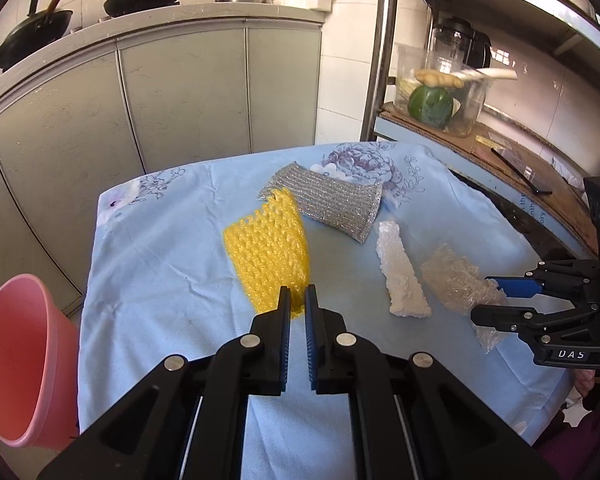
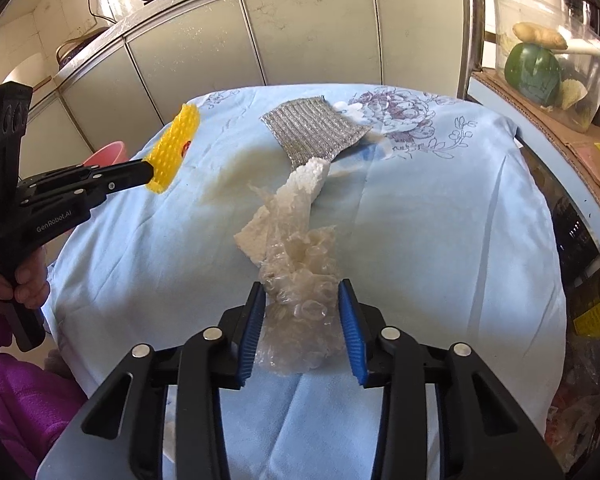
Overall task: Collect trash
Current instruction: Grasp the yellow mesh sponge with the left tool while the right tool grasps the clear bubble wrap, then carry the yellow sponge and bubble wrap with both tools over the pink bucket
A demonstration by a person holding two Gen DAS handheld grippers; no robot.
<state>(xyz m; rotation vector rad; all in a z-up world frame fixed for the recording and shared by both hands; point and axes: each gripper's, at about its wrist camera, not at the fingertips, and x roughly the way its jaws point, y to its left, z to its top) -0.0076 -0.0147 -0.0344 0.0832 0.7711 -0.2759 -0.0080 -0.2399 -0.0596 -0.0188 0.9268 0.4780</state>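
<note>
The yellow foam net sleeve [image 2: 175, 148] is clamped by its lower end in the left claw [image 1: 298, 304] and hangs lifted above the left part of the bench [image 1: 160, 248], which is covered with a light blue flowered cloth. This claw is pressed together on the net. Just past the left edge of the bench stands a pink plastic bucket [image 1: 24, 360]; its inside shows nothing.

The crumpled clear bubble wrap [image 2: 300, 300] lies near the front edge, between the two blue pads of the right claw [image 2: 302, 320]. Both pads touch the wrap at its sides, so this claw is closed on it. No earlier view is given.

Touching the wrap, a white rough foam strip [image 1: 402, 276] lies on the cloth, and behind it a silver glittering mesh cloth [image 1: 328, 204], well inside the far edge. The middle and the right part of the bench are free cloth.

On the metal shelf at the right, a clear plastic container [image 1: 436, 92] holds a green round vegetable [image 1: 430, 104].
</note>
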